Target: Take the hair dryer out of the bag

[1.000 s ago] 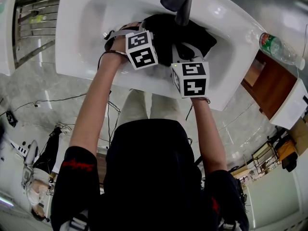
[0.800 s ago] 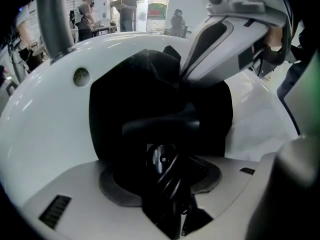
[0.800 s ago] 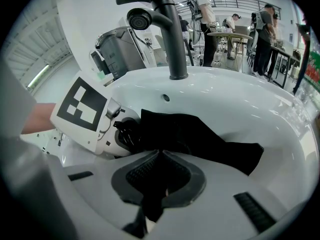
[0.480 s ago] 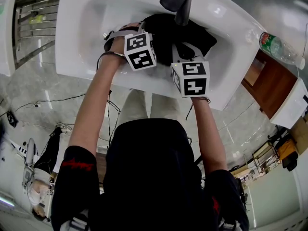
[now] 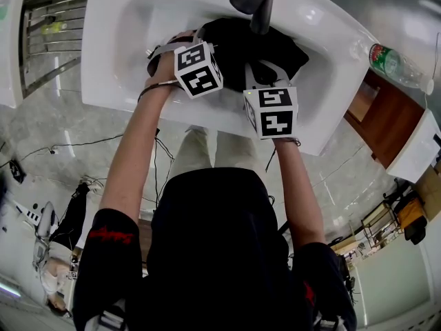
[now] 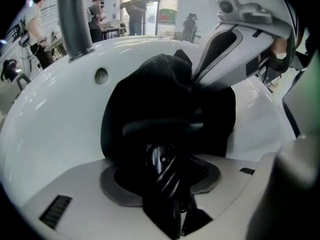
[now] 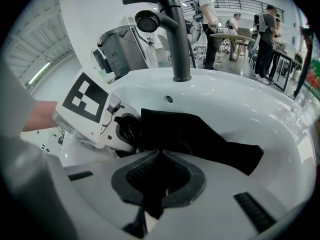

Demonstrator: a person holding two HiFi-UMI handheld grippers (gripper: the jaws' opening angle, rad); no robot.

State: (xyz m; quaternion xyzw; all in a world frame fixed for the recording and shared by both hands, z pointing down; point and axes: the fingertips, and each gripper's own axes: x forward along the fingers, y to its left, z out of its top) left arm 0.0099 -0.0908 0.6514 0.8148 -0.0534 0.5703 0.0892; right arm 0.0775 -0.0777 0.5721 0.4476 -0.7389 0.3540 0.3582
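Hair dryer pokes out at the mouth of the black bag, and both are down in the white sink. Only a shiny black bit of it shows. I think the rest is inside the bag.

Closest are the person's two arms, the left arm and the right arm. They reach down into the sink. Each hand holds one claw, so there are two claws. Each claw has a box with black and white squares on it, the left cube and the right cube.

The left claw has its jaws wide. They have just been closing a little, and the shiny bit of the hair dryer fills the gap between them. It looks like a grip on the hair dryer, ready to pull it out.

The right claw is closed tight on a fold of the bag. I think it pinches the cloth so the bag stays put and does not come along with the hair dryer.

There is one bag, one hair dryer and one sink. The bag lies low in the bowl, where it cannot slide away.

Behind the bag stands one dark tap, bent over the bowl. Past the rim is one clear bottle with a green label.
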